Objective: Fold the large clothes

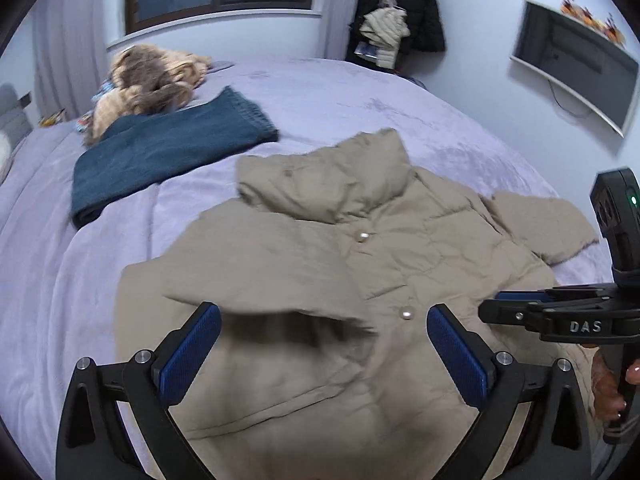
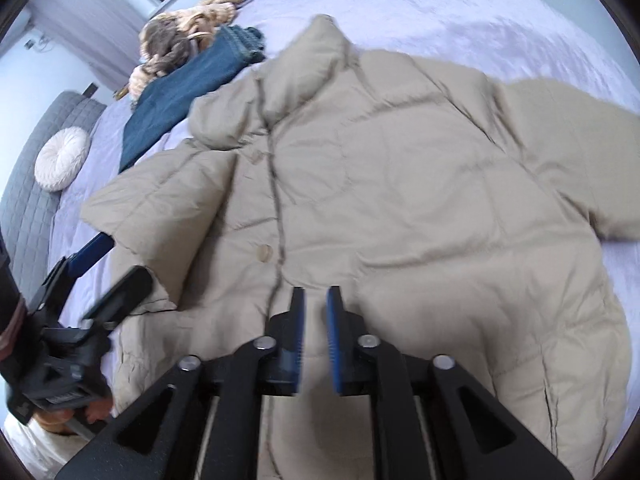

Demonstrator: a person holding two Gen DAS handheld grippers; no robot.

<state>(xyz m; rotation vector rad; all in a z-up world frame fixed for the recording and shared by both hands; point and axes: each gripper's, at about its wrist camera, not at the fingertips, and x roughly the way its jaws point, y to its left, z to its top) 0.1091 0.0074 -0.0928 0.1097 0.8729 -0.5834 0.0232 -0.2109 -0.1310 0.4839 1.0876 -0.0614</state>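
1. The left claw (image 1: pixel 324 344) is wide open and holds nothing. The coat (image 1: pixel 320 264) lies right under it on the bed (image 1: pixel 80 264), front side up.
2. The right claw (image 2: pixel 316 320) is almost shut, with a small gap and nothing in it, low over the coat's front.
3. I think the left sleeve (image 2: pixel 160 216), just ahead of the left claw, is being folded in. Pinch only its cuff and lay it flat.
4. The coat's hem is cut off below both claws.
5. Farther off, the jeans (image 1: pixel 160 152) and a fuzzy pile (image 1: pixel 152 76) look blurry.
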